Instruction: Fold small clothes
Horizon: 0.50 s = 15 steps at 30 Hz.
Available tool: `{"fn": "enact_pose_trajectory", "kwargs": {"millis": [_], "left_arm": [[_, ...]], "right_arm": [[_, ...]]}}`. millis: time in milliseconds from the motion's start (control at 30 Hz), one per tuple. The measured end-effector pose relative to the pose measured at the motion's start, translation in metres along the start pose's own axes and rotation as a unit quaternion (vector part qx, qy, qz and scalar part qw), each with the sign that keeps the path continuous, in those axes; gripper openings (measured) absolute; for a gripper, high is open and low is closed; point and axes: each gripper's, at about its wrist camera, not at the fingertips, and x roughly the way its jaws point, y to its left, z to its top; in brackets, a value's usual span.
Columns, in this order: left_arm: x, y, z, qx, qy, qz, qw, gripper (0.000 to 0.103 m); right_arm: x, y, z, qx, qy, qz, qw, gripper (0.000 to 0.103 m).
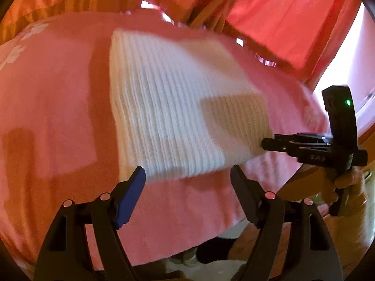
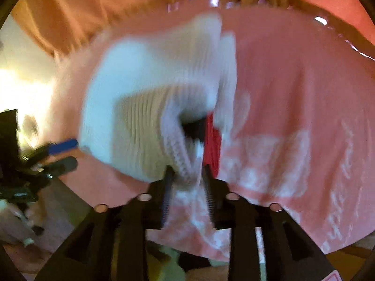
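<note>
A white ribbed knit garment (image 1: 178,107) lies folded on a pink cloth-covered table (image 1: 51,107). My left gripper (image 1: 187,187) is open and empty, just short of the garment's near edge. My right gripper (image 1: 267,144) reaches in from the right and is shut on the garment's right edge. In the blurred right wrist view the right gripper (image 2: 187,171) pinches the white knit (image 2: 140,107) between its pads. The left gripper (image 2: 64,154) shows at the left there, open.
The pink cloth (image 2: 304,117) has white print and hangs over the table's front edge (image 1: 187,241). Red-orange curtains (image 1: 281,11) hang behind the table. A bright window (image 1: 351,70) is at the right. The floor (image 2: 58,222) shows below.
</note>
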Motion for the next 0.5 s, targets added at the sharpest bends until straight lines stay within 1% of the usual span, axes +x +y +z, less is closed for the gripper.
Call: {"fn": "enact_pose_trajectory", "kwargs": {"millis": [33,67,100,133,200,267,300,333,400,433,500], "left_arm": [[-0.010,0.002,0.011,-0.002,-0.011,-0.001,0.9999,0.083],[-0.016,0.005,0.020,-0.002,-0.019,0.004,0.9998,0.088],[-0.019,0.008,0.031,-0.002,-0.025,0.014,0.9996,0.088],[-0.019,0.011,0.044,-0.005,-0.035,0.028,0.9990,0.089],[-0.008,0.018,0.065,0.004,-0.030,0.052,0.9982,0.090],[0.016,0.031,0.084,0.000,-0.010,0.068,0.9977,0.090],[0.031,0.041,0.091,-0.013,0.006,0.080,0.9967,0.090],[0.039,0.047,0.095,-0.020,0.014,0.076,0.9968,0.090],[0.058,0.058,0.102,-0.038,0.033,0.073,0.9961,0.090],[0.069,0.064,0.104,-0.049,0.043,0.055,0.9964,0.090],[0.081,0.069,0.107,-0.053,0.055,0.037,0.9964,0.092]], "right_arm": [[-0.014,-0.002,0.009,0.007,-0.024,0.001,1.000,0.047],[-0.021,-0.004,0.016,0.011,-0.040,-0.002,0.999,0.056],[-0.024,-0.005,0.024,0.015,-0.050,-0.004,0.999,0.061],[-0.025,-0.009,0.036,0.020,-0.058,-0.004,0.998,0.063],[-0.015,-0.015,0.056,0.032,-0.057,-0.003,0.998,0.065],[0.009,-0.024,0.077,0.039,-0.036,-0.010,0.999,0.068],[0.024,-0.031,0.082,0.047,-0.020,-0.022,0.998,0.068],[0.034,-0.032,0.083,0.054,-0.007,-0.026,0.998,0.068],[0.049,-0.041,0.081,0.068,0.018,-0.004,0.997,0.068],[0.057,-0.045,0.079,0.082,0.031,0.021,0.996,0.068],[0.066,-0.051,0.078,0.103,0.038,0.054,0.992,0.069]]}}
